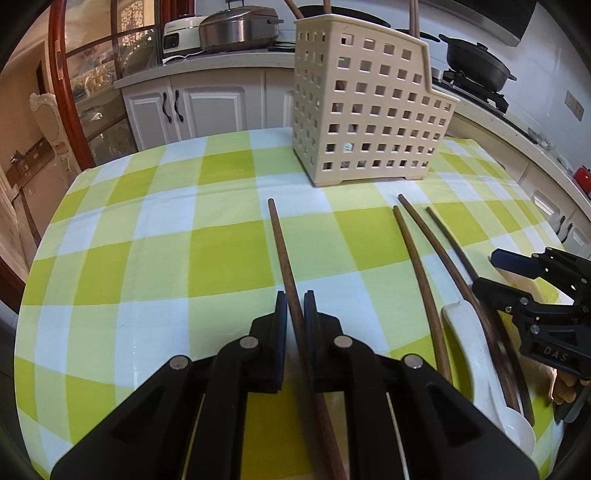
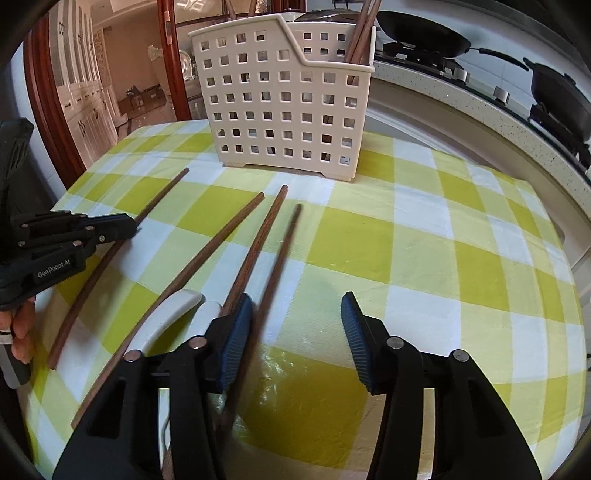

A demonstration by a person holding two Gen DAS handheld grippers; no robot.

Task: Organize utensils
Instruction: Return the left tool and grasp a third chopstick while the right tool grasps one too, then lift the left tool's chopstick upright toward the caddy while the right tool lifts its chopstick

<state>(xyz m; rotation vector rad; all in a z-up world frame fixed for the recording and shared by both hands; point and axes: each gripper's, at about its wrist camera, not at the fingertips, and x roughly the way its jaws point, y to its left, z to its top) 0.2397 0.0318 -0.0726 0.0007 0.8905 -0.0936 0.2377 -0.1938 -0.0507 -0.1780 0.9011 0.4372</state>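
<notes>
Green-and-white checked cloth [image 1: 221,258] covers a kitchen table where wooden chopsticks lie loose in front of a cream perforated utensil basket [image 1: 369,110]. The left gripper [image 1: 294,306] has its jaws pressed against a single chopstick [image 1: 282,251] that still rests on the cloth, well apart from the other three [image 2: 258,243]. The right gripper [image 2: 297,332] hangs beside those three with its jaws spread wide and nothing between them. A white ceramic spoon [image 1: 476,354] lies under two of the sticks, its bowl partly hidden. More chopsticks [image 2: 360,33] stand in the basket, their tops cut off by the frame. Beyond, a dark pan [image 1: 476,66] sits on the stove; the basket blocks part of the counter.
</notes>
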